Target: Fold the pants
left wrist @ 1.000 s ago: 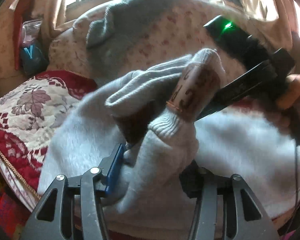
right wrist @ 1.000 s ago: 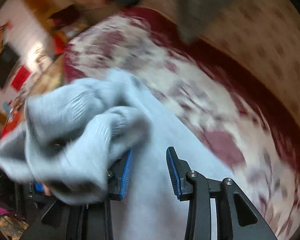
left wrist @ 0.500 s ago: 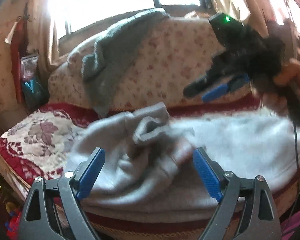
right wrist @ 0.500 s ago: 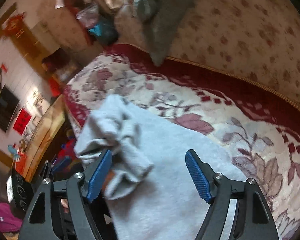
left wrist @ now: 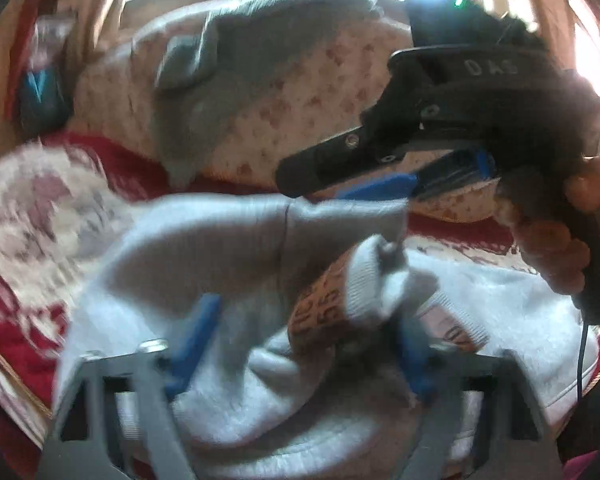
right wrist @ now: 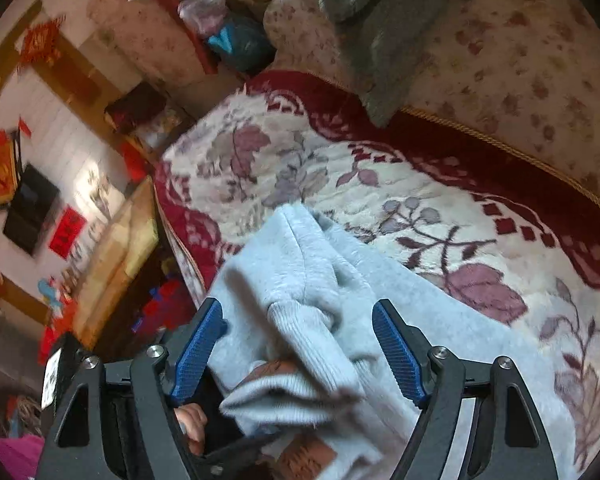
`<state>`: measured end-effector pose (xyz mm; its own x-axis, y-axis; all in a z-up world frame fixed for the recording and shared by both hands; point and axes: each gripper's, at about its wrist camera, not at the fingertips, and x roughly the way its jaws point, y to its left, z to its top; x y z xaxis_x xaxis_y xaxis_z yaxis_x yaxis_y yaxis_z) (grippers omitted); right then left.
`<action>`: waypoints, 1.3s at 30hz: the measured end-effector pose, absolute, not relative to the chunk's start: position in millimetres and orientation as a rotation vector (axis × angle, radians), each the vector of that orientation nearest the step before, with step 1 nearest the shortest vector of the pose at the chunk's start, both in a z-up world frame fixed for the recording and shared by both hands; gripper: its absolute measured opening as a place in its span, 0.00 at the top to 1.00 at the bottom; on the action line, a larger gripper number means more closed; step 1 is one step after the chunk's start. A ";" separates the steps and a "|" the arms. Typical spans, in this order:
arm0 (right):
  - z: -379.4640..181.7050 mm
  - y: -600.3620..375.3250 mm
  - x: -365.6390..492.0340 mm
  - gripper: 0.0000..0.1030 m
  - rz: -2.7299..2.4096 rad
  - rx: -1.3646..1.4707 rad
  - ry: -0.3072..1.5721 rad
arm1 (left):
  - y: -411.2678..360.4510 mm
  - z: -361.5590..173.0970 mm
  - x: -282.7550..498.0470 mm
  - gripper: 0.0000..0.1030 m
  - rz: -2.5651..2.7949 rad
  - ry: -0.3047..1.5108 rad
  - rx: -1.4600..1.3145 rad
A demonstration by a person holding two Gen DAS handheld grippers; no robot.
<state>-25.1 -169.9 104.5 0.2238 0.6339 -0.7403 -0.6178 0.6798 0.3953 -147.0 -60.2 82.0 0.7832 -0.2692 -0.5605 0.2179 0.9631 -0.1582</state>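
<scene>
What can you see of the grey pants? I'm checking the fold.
The grey pants look like soft fleece sweatpants with ribbed cuffs and a brown printed band. They lie bunched on the floral sofa cover, cuffs heaped near the front edge, between both hand-held grippers' blue pads; blur hides any contact.

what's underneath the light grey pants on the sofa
The grey pants lie on a red and cream floral sofa cover, which shows all around them. The part of the cover directly beneath them is hidden by the fabric.
</scene>
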 end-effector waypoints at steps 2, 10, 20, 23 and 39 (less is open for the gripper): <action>95.5 -157.3 -21.7 0.47 0.869 -0.026 1.057 | -58.6 72.3 -141.9 0.63 -0.273 0.659 -0.101; 96.7 -156.4 -41.2 0.70 0.885 -0.163 1.004 | -60.4 95.6 -181.9 0.89 -0.410 0.627 -0.078; 53.4 -172.7 -64.1 0.71 0.728 -0.339 0.948 | -72.2 70.8 -177.8 0.85 -0.376 0.720 -0.082; 50.9 -187.9 -61.9 0.69 0.738 -0.260 0.953 | -73.6 79.0 -189.2 0.70 -0.387 0.695 -0.040; 94.0 -300.6 -116.4 0.39 0.589 -0.065 0.931 | -116.8 103.4 -194.0 0.19 -0.455 0.646 -0.017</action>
